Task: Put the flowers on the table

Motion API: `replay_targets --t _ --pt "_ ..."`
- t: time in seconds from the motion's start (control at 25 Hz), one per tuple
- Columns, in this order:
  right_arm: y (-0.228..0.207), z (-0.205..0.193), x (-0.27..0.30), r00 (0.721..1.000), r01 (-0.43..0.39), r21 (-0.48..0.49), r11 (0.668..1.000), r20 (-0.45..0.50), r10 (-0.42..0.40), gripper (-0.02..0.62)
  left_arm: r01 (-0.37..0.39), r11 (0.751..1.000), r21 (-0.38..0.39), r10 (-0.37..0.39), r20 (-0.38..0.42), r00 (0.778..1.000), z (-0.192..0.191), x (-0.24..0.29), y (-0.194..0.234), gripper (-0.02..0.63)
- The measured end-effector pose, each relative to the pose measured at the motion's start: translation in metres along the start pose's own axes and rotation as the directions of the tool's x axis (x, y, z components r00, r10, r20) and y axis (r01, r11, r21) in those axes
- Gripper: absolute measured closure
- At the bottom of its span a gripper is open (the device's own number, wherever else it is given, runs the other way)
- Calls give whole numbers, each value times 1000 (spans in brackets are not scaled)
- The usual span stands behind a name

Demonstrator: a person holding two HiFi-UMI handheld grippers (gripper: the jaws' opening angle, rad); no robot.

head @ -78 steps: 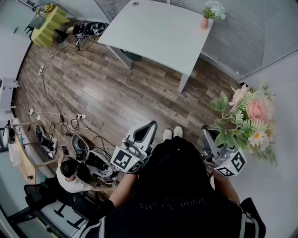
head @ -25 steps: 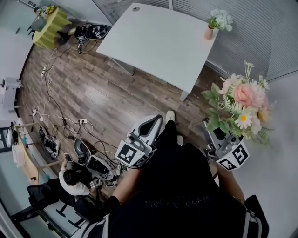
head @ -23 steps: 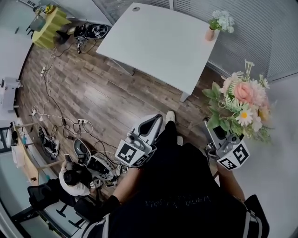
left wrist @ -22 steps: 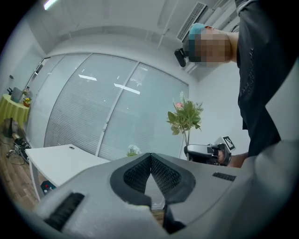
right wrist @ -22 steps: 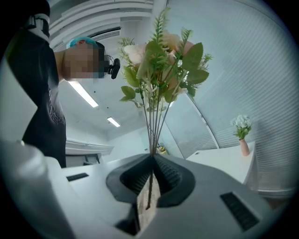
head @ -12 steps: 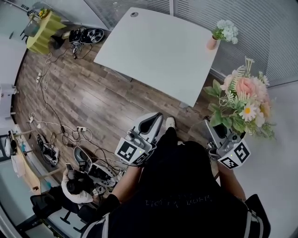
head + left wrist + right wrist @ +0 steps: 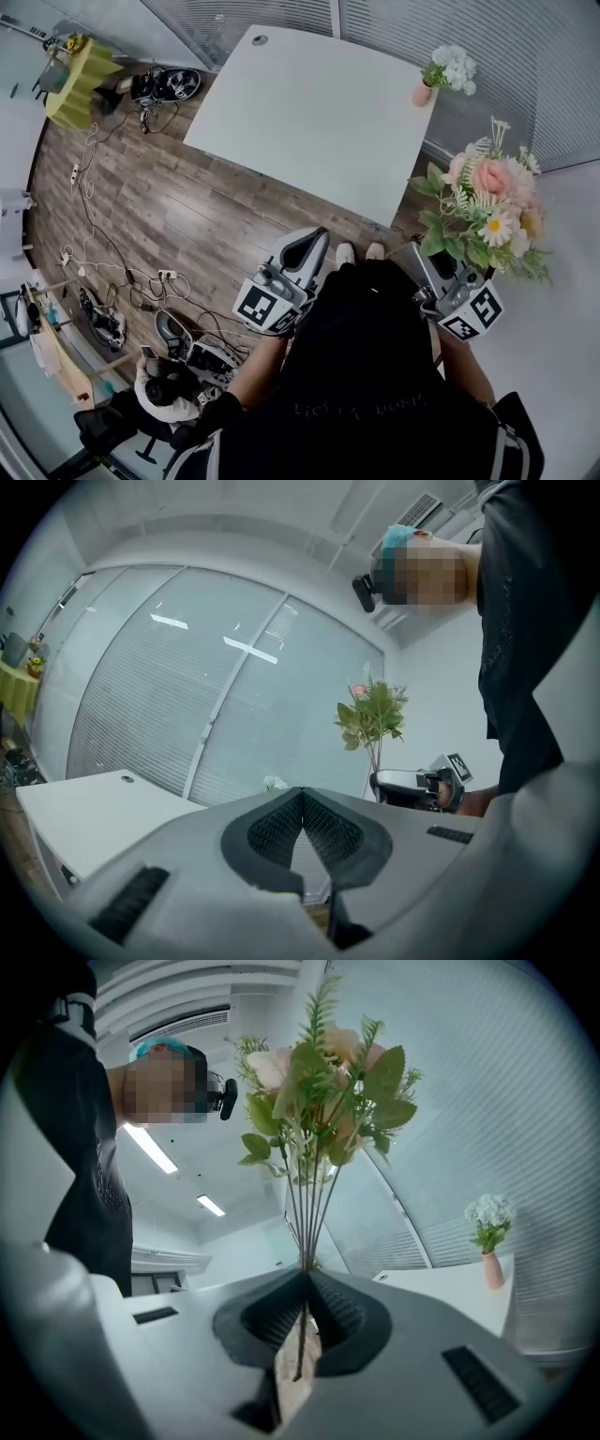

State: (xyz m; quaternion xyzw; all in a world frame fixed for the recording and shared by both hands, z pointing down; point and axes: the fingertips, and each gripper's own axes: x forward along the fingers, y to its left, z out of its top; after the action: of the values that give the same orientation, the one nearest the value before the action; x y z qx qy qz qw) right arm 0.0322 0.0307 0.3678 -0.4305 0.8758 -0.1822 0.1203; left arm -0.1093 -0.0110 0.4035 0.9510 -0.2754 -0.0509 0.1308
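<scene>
A bunch of artificial flowers (image 7: pixel 487 211), pink and white with green leaves, stands upright at the right of the head view. My right gripper (image 7: pixel 441 272) is shut on its thin stems (image 7: pixel 307 1232), which rise from between the jaws in the right gripper view to the blooms (image 7: pixel 323 1082). My left gripper (image 7: pixel 305 253) is held in front of the person's body, its jaws closed together with nothing between them (image 7: pixel 302 803). The white table (image 7: pixel 309 112) lies ahead, beyond the wooden floor.
A small pink vase with white flowers (image 7: pixel 441 75) stands on the table's far right corner. Cables and gear (image 7: pixel 141 281) litter the floor at left, where a person (image 7: pixel 164 384) crouches. A yellow stand (image 7: pixel 75 70) is far left. Slatted glass walls (image 7: pixel 525 66) lie behind the table.
The view has moved forward: the table now sits closer and lower in the frame. The flowers stay upright in my right gripper. The left gripper holds its place.
</scene>
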Motion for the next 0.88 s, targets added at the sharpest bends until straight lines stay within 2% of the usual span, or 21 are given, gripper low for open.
replay_targets --t 0.24,0.48,0.76,0.88 --pt "-17 8 2 1000 2 10 1000 -14 -2 554 2 1000 -10 -2 -10 1000 2 20 0 588" --pt "-53 2 5 999 5 8 1000 -54 -4 554 -22 1000 -4 22 -15 1000 -2 50 4 588" --pt "-80 7 10 996 -59 18 998 -68 61 554 -66 997 25 66 -7 998 4 77 0 588" --pt "-85 7 9 992 -85 23 996 -94 87 554 -78 996 41 77 33 996 15 85 -8 588"
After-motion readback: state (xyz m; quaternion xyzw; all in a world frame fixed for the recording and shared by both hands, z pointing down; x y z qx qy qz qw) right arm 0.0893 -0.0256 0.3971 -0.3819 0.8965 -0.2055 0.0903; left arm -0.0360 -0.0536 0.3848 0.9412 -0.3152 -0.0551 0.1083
